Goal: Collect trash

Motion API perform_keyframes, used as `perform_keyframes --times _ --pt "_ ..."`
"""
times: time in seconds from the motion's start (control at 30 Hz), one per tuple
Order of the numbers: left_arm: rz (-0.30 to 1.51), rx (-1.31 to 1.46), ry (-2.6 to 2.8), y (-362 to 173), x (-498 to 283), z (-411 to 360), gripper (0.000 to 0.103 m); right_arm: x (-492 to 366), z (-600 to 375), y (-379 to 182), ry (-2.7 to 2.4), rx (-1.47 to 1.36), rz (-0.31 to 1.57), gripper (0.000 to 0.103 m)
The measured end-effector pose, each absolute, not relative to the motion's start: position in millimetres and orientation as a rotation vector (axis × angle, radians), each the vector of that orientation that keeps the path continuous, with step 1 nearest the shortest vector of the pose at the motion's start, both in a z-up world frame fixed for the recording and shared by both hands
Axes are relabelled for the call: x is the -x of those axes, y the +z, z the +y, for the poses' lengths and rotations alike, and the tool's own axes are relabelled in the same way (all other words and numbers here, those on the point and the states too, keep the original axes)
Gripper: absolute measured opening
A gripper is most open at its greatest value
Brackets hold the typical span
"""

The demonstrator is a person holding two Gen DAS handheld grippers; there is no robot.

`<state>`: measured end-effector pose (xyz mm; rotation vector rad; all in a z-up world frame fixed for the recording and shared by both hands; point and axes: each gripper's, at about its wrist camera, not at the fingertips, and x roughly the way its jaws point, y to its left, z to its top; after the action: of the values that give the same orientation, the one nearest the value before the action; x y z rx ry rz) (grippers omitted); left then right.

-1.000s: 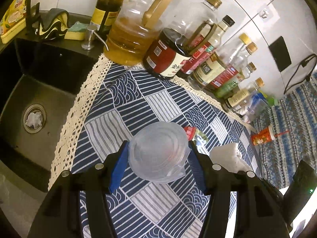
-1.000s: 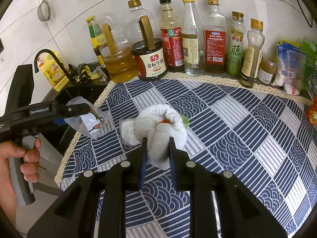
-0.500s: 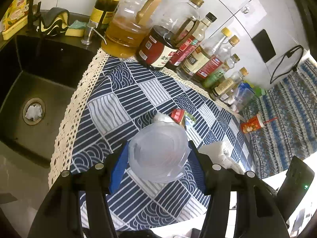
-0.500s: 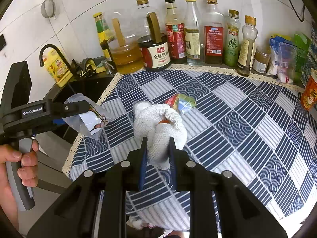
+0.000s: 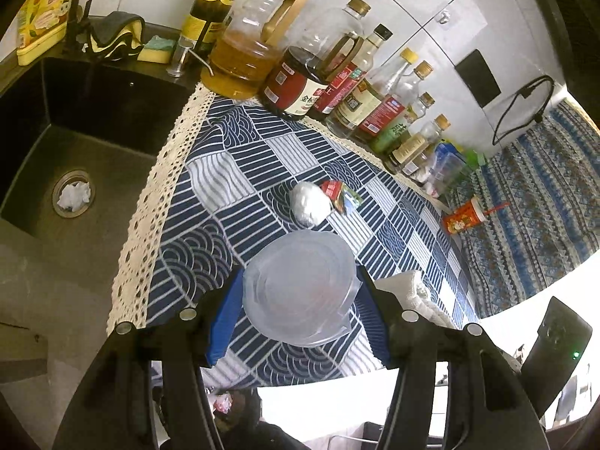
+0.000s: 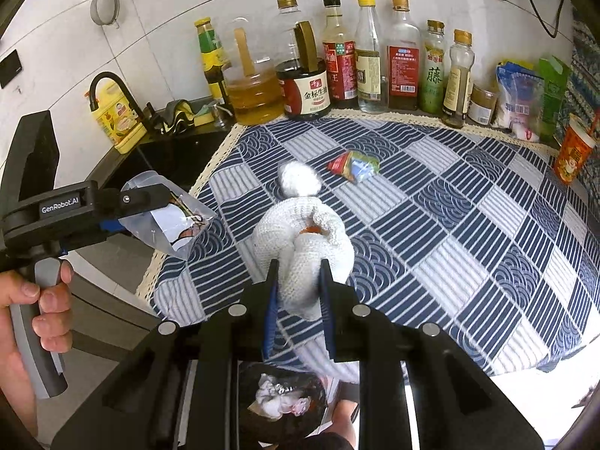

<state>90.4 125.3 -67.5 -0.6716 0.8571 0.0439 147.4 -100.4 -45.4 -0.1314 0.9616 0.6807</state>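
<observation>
My left gripper (image 5: 300, 292) is shut on a clear plastic cup (image 5: 298, 288), held in the air over the front edge of the counter; the cup also shows in the right wrist view (image 6: 168, 221). My right gripper (image 6: 298, 285) is shut on a white knitted cloth (image 6: 303, 243) bunched around something orange. The cloth also shows in the left wrist view (image 5: 412, 292). On the blue patterned tablecloth (image 6: 468, 225) lie a white crumpled ball (image 6: 298, 180) and a red, green and blue wrapper (image 6: 354, 165). Both also show in the left wrist view: ball (image 5: 309, 202), wrapper (image 5: 339, 195).
A row of oil and sauce bottles (image 6: 337, 71) stands along the back wall. A dark sink (image 5: 75, 142) lies left, with white paper in its drain (image 5: 73, 195). An orange cup (image 6: 572, 150) stands at right. A dark bin with trash (image 6: 281, 401) sits below the counter's front edge.
Both grippers have pulled back from the counter towards its front edge, each still holding its object. The ball and wrapper are now uncovered on the cloth, and the bin has come into view below.
</observation>
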Motion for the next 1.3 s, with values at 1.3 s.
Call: perform_keyframes --times 1.3 --pt "0.977 0.718 0.0 -128.0 27.7 104.8 0.056 -25.3 -105.8 -103.4 0.665 0.123 1.126 0.022"
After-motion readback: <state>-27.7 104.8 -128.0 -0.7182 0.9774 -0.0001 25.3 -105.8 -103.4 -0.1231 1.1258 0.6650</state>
